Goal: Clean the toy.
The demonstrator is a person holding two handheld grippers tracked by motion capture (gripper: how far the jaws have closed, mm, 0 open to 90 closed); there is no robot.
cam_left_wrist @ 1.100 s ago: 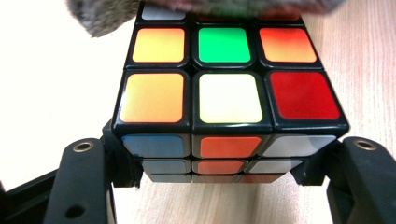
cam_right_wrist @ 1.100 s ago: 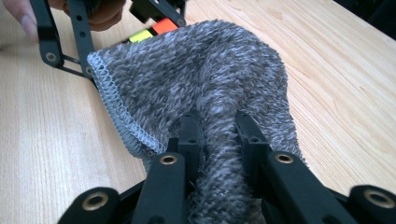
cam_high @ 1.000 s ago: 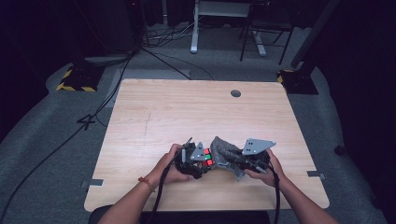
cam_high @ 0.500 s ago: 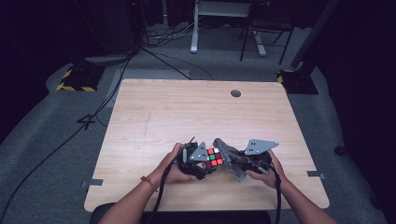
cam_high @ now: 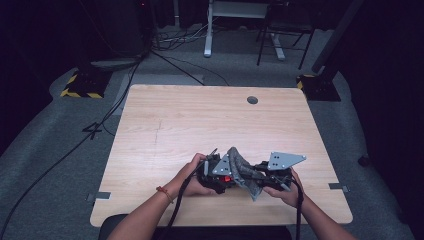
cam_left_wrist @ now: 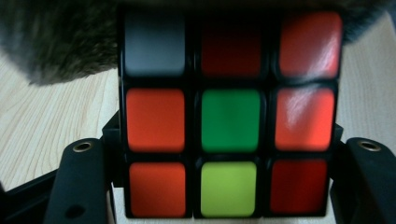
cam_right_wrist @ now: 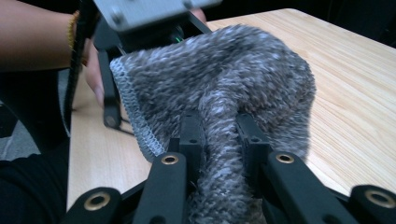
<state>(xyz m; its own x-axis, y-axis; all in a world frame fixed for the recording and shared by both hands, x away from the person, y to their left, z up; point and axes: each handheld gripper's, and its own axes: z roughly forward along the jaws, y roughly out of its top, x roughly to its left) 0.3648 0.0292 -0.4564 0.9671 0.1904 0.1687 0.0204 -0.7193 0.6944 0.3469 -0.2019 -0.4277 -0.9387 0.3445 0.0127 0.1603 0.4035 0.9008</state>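
Since half a second ago the grey fuzzy knitted cloth [cam_high: 244,172] has come over the top of the black-framed puzzle cube with coloured square stickers [cam_high: 225,178]; the cube's top face was then in plain sight from the high view, and now just a small red patch shows below the cloth edge. Both hands sit at about the same spot near the front edge of the light wooden table [cam_high: 210,120].

Nearest: the person's forearms enter from the bottom of the high view; an orange band circles the left wrist [cam_high: 164,193].

Left gripper [cam_high: 214,175]: jaws pressed against the two sides of the cube, holding it just above the table top. In the left gripper view the cube [cam_left_wrist: 229,114] faces the camera: green centre, yellow-green square beneath it, orange and red squares around, one grey-looking square at upper left. The cloth [cam_left_wrist: 60,42] hangs across the top of that view, over the cube's upper edge.

Right gripper [cam_high: 260,179]: jaws pinched onto a bunched fold of the cloth. In the right gripper view the cloth [cam_right_wrist: 224,93] narrows to a neck between the jaws and spreads out beyond them, its stitched hem at the left; the left gripper's grey plate [cam_right_wrist: 149,11] is just behind it.

Farther off: a dark round cable hole [cam_high: 252,100] near the table's far edge; beyond, grey carpet with black cables [cam_high: 170,37] and the legs of a white stand [cam_high: 208,30].
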